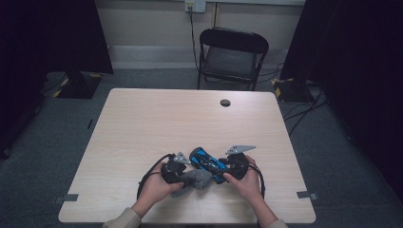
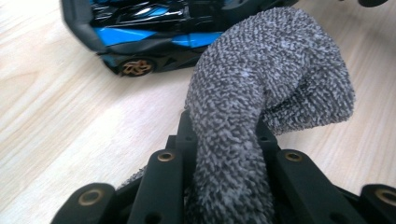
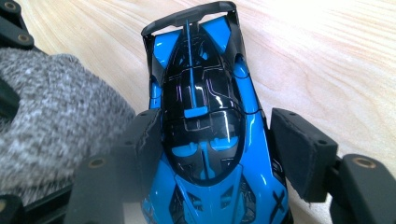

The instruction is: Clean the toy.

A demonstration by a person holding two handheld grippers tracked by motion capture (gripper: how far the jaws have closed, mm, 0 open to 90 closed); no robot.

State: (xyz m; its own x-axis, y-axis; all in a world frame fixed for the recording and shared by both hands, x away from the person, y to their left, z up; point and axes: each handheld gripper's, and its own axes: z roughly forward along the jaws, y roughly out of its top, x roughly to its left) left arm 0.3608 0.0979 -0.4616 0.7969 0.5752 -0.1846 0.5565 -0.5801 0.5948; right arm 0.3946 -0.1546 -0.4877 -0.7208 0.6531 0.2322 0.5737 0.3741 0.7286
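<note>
A blue and black toy car (image 1: 206, 161) lies on the light wooden table (image 1: 166, 118) near its front edge, between the two hands. My right gripper (image 1: 223, 168) is shut on it; in the right gripper view the pads (image 3: 299, 154) flank the car's body (image 3: 205, 126), its rear wing pointing away. My left gripper (image 1: 187, 176) is shut on a grey knitted cloth (image 1: 196, 179). In the left gripper view the cloth (image 2: 266, 79) bulges out from between the jaws of my left gripper (image 2: 224, 140), right beside the car's wheel side (image 2: 144, 37). The cloth (image 3: 51, 130) touches the car's left flank.
A black folding chair (image 1: 233, 52) stands behind the table's far edge. A round cable hole (image 1: 225, 102) sits near the far right of the tabletop. Dark stands and cables lie on the floor at both sides.
</note>
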